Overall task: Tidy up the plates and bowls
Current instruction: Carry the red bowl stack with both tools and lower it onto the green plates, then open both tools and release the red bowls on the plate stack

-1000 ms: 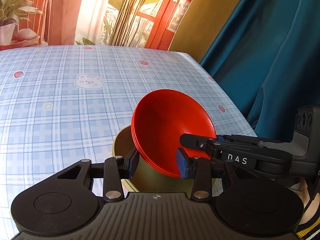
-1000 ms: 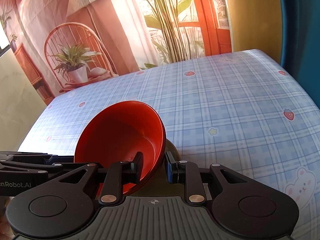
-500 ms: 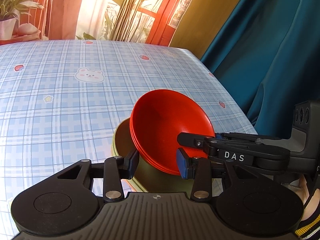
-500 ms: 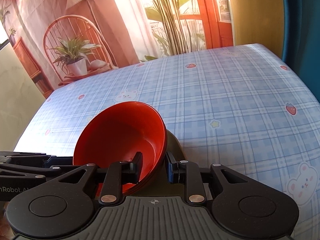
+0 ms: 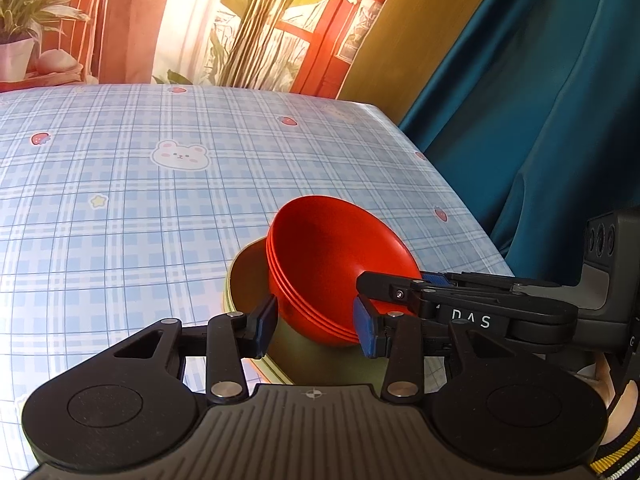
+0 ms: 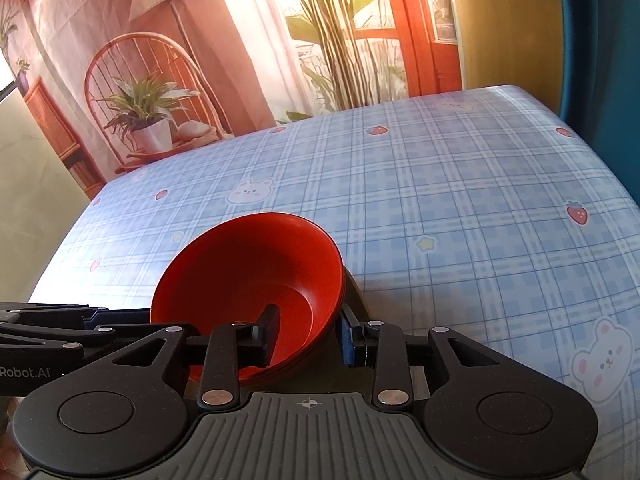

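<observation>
In the left wrist view, the left gripper (image 5: 316,322) is pointing down at a stack of red bowls (image 5: 336,264) that is sitting tilted inside an olive-green bowl (image 5: 248,280) on the blue plaid tablecloth (image 5: 132,208), near the table's right-hand edge. Its blue-padded jaws are standing either side of the stack's lower rim; the right pad looks to be lying against the red rim while the left pad is sitting just beside the stack, so I cannot tell whether it is gripping. The right gripper (image 5: 384,286) is reaching in from the right, its arm showing the white letters "DAS", with one finger lying over the inside of the top red bowl. A teal curtain (image 5: 540,120) is hanging beyond the table edge, and a printed bear face (image 5: 180,155) is showing on the cloth.

In the right wrist view, the right gripper (image 6: 306,336) is straddling the near wall of the red bowls (image 6: 248,276): the left finger is resting inside the top bowl, the right one outside it. Its jaws are opening, with the bowl wall between them and a visible gap at the pads. The left gripper (image 6: 92,316) is coming in from the left edge, its body reading "Robot.AI", partly cut off. The olive-green bowl (image 6: 354,292) is peeking out behind the stack. A backdrop with a potted plant (image 6: 144,120) on a chair is standing behind the table.
</observation>
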`<state>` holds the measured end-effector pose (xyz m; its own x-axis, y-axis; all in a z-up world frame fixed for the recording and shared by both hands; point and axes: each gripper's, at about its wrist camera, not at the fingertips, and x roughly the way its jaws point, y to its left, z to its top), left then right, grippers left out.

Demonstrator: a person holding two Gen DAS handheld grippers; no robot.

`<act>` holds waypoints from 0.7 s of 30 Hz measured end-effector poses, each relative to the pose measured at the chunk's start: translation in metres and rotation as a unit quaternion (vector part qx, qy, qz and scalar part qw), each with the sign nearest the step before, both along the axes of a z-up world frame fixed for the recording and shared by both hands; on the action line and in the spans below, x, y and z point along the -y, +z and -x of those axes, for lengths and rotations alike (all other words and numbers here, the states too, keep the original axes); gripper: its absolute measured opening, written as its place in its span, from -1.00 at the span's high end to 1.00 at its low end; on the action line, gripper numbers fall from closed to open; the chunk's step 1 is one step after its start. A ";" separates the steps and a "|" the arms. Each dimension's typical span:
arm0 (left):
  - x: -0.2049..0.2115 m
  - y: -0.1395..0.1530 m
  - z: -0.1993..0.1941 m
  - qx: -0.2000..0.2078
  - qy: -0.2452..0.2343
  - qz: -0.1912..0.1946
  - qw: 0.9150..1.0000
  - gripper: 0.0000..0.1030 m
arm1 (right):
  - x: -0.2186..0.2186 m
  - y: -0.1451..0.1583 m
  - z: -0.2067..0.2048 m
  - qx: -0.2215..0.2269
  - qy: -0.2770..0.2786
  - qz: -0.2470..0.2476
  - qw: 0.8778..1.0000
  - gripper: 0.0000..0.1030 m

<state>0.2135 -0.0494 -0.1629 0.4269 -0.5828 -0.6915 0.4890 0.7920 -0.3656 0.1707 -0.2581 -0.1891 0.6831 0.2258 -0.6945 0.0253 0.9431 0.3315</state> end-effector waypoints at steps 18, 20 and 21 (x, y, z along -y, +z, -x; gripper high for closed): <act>-0.005 0.027 0.009 0.062 0.037 -0.047 0.996 -0.40 | 0.003 0.013 0.010 0.023 -0.023 0.021 0.999 -0.02; -0.007 0.034 0.012 0.079 0.048 -0.055 0.994 -0.64 | 0.003 0.015 0.012 0.026 -0.025 0.021 0.999 -0.05; -0.010 0.037 0.014 0.087 0.054 -0.058 0.993 -0.71 | 0.002 0.017 0.013 0.029 -0.025 0.021 0.999 -0.16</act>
<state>0.1992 -0.0398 -0.1260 0.6012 -0.4479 -0.6618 0.4471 0.8749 -0.1860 0.1579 -0.2604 -0.1718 0.7318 0.1615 -0.6621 0.0551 0.9543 0.2937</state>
